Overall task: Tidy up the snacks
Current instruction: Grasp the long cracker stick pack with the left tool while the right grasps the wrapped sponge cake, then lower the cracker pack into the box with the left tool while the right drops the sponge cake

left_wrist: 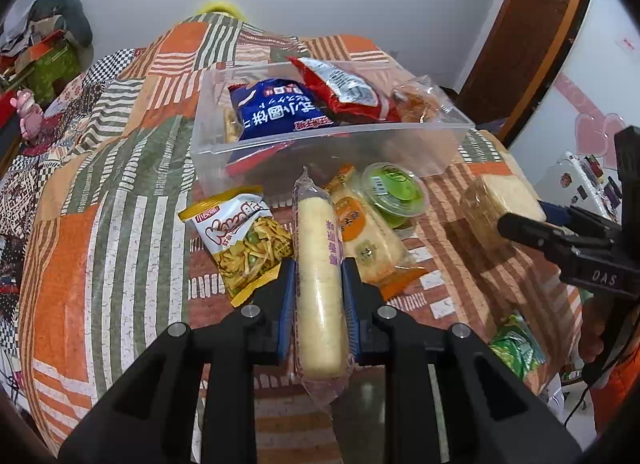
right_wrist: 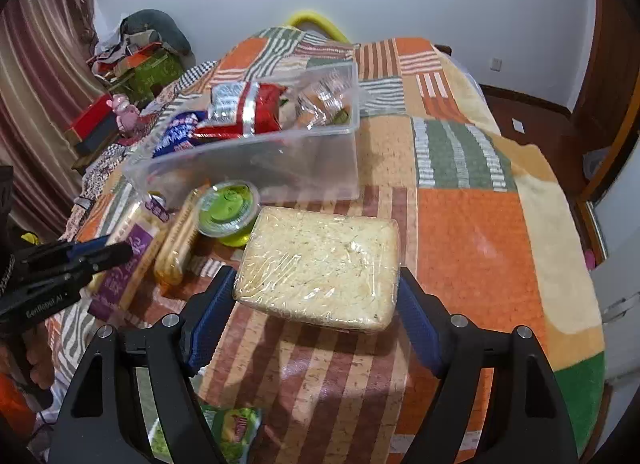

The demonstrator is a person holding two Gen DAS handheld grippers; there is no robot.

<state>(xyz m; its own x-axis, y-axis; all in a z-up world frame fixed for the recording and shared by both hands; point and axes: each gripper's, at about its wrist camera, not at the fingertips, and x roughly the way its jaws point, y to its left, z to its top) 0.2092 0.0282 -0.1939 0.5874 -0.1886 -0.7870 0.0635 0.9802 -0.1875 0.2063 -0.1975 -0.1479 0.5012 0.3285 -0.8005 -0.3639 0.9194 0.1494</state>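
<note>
Two hand-held grippers are each on a snack, and I take them view by view. From the left wrist, my left hand-held gripper [left_wrist: 319, 284] is pinching a long pale roll in a clear wrapper [left_wrist: 319, 264]; the blue pads press its sides near its lower half, and I judge that grip suits carrying it lengthwise to the clear plastic bin [left_wrist: 400, 148] just ahead on the bed's patchwork blanket [left_wrist: 100, 224]. Beside the roll lie a yellow chip bag [left_wrist: 244, 240], an orange-labelled pastry pack [left_wrist: 360, 232] and a green jelly cup [left_wrist: 394, 192]; the bin holds a blue packet [left_wrist: 276, 108] and a red packet [left_wrist: 344, 88], so I judge the sorting partly done. This view also catches the right hand-held gripper [left_wrist: 520, 224] from the side against the wrapped block, but not its jaw gap. From the right wrist, the right hand-held gripper [right_wrist: 316, 296] is spread wide, its pads bracketing the near edge of a flat wrapped rice-cake block [right_wrist: 320, 264]; the pads seem to touch or nearly touch its sides, and I cannot tell whether it is squeezed. Only this view shows that span, the bin's tilt, and a green packet [right_wrist: 236, 432] near the blanket's edge under the gripper. The left tool [right_wrist: 72, 260] shows at the left edge.
</note>
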